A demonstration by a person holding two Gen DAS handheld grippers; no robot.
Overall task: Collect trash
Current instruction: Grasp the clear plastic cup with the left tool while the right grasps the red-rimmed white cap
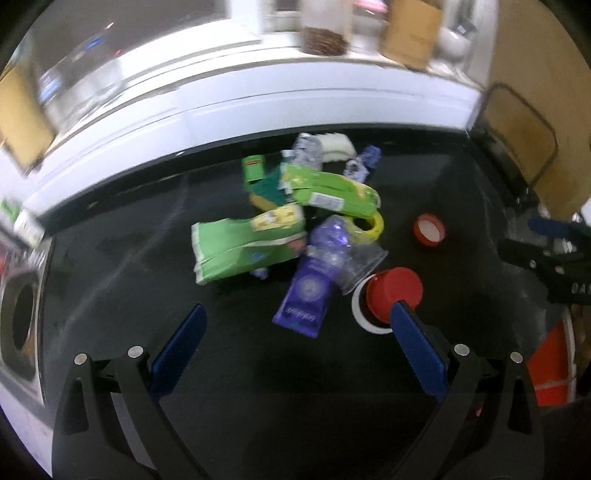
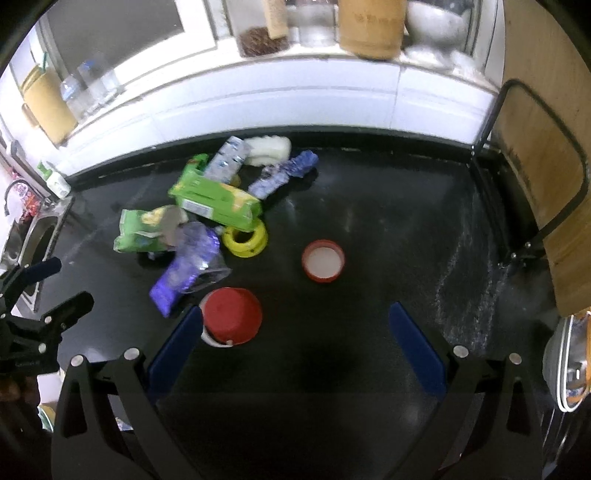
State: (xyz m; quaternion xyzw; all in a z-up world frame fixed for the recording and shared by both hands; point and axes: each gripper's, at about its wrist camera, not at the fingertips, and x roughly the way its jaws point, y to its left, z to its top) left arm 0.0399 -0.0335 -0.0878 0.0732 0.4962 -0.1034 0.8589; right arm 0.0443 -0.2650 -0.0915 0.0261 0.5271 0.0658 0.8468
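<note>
Trash pile: loose heap of wrappers and packs (image 2: 207,206) on the black desk (image 2: 388,229), toward its far left part, near the white wall ledge.
Green packs: two large green-and-yellow packets, one (image 2: 218,201) lying over the other (image 2: 147,230); a barcode label shows on the upper one, print too blurred to read.
Purple packet: flat purple wrapper (image 1: 308,291) at the near edge of the pile, white script on it, not legible.
Clear cup: crumpled transparent plastic cup (image 1: 360,264) lying on its side, touching the purple packet; contents cannot be told.
Yellow ring: yellow tape-like roll (image 2: 245,240) lying flat just beside the green pack.
Blue-white wrappers: two crumpled ones (image 2: 284,175) at the far side of the pile, next to a pale sponge-like block (image 2: 267,149).
Red cup: upside down (image 2: 232,315), white rim on the desk, just beside the clear cup.
Red lid: lying open side up (image 2: 323,260), white inside, apart from the pile to its right.
Left tool: (image 1: 295,315) blue pads spread wide, gripping nothing; right pad overlaps the red cup in view.
Right tool: (image 2: 295,314) spread wide, gripping nothing; left pad beside the red cup.
Ledge containers: clear jar (image 2: 264,40) with brown granular contents; tan cylinder (image 2: 369,27), printing unreadable; clear bottles (image 2: 86,88) at left.
</note>
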